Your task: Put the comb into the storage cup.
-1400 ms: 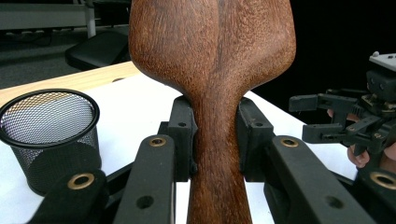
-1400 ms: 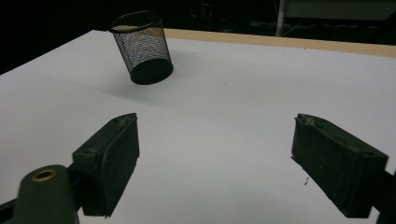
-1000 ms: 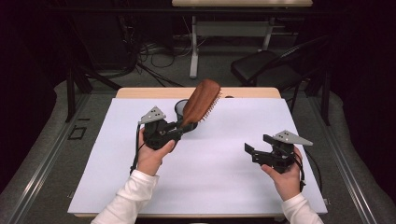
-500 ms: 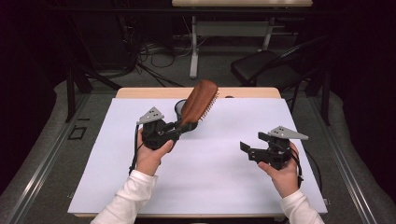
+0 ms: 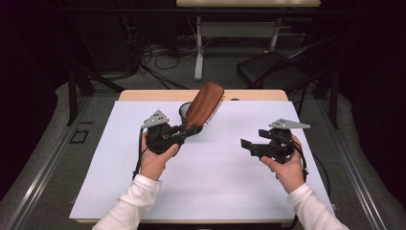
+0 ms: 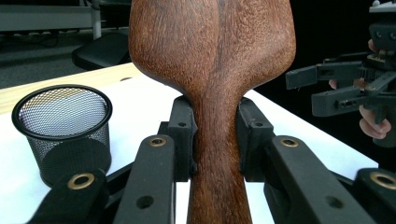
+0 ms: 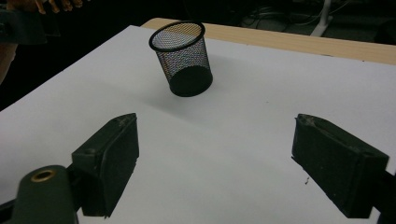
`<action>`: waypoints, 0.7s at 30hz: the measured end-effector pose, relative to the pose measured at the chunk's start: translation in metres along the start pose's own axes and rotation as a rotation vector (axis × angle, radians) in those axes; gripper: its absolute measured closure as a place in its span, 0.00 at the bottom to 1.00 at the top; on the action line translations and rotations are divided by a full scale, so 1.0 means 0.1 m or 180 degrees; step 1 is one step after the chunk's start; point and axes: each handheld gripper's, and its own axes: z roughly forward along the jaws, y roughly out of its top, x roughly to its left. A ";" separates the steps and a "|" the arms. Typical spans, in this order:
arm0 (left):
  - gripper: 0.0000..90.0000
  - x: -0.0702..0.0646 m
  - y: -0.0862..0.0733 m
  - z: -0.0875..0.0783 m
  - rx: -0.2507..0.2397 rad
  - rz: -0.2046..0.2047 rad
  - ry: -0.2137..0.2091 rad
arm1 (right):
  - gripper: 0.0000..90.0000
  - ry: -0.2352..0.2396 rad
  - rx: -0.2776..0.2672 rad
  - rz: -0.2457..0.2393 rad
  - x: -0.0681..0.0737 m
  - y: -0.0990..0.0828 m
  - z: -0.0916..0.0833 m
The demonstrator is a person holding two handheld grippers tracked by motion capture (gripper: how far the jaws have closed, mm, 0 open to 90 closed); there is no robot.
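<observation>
While I watch from the high view, the table (image 5: 158, 191) lies under a white sheet, its wooden edge showing along the far side; above it my left gripper (image 5: 178, 136) is clamped on the narrow handle of a wooden hairbrush (image 5: 205, 104), which is held clear of the sheet with its broad head slanting up and away and its bristles facing right; from the left gripper view both pads press the brush's neck from either side, with the brown back of the head rising above them; my right gripper (image 5: 249, 145) hangs above the right half of the sheet, well apart from the brush, its jaws spread wide with nothing between them; a black mesh cup (image 7: 182, 58) stands upright on the sheet near the far edge, just beyond the left gripper and partly behind the brush.
</observation>
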 end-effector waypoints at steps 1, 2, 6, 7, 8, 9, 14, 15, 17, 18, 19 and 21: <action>0.79 0.00 0.00 0.00 0.0008 0.0006 0.0005 | 0.16 0.0005 0.0017 0.0011 -0.01 0.02 0.01; 0.79 0.00 0.00 0.01 0.0017 0.0001 0.0017 | 0.16 0.0005 0.0033 0.0013 -0.01 0.05 0.02; 0.79 0.02 0.03 0.04 0.0075 0.0022 0.0027 | 0.16 -0.0003 0.0132 0.0025 -0.02 0.14 0.07; 0.79 0.02 0.04 0.05 0.0108 0.0044 0.0042 | 0.16 0.0001 0.0155 0.0019 -0.01 0.16 0.08; 0.79 0.02 0.06 0.05 0.0130 0.0062 0.0060 | 0.16 -0.0002 0.0178 0.0021 -0.01 0.18 0.10; 0.79 0.02 0.07 0.06 0.0156 0.0073 0.0058 | 0.16 0.0000 0.0206 0.0006 0.00 0.20 0.11; 0.79 0.02 0.10 0.10 0.0220 0.0072 0.0036 | 0.16 0.0053 0.0294 0.0013 0.02 0.28 0.17; 0.79 0.02 0.10 0.10 0.0235 0.0074 0.0058 | 0.16 0.0065 0.0317 0.0019 0.03 0.30 0.18; 0.79 0.03 0.11 0.12 0.0251 0.0077 0.0061 | 0.16 0.0058 0.0336 0.0033 0.03 0.33 0.20; 0.79 0.03 0.12 0.13 0.0265 0.0069 0.0059 | 0.16 0.0056 0.0352 0.0033 0.03 0.35 0.21; 0.79 0.03 0.13 0.14 0.0279 0.0080 0.0072 | 0.16 0.0058 0.0359 0.0043 0.02 0.37 0.21; 0.79 0.04 0.14 0.14 0.0290 0.0057 0.0072 | 0.16 0.0060 0.0373 0.0082 0.00 0.40 0.23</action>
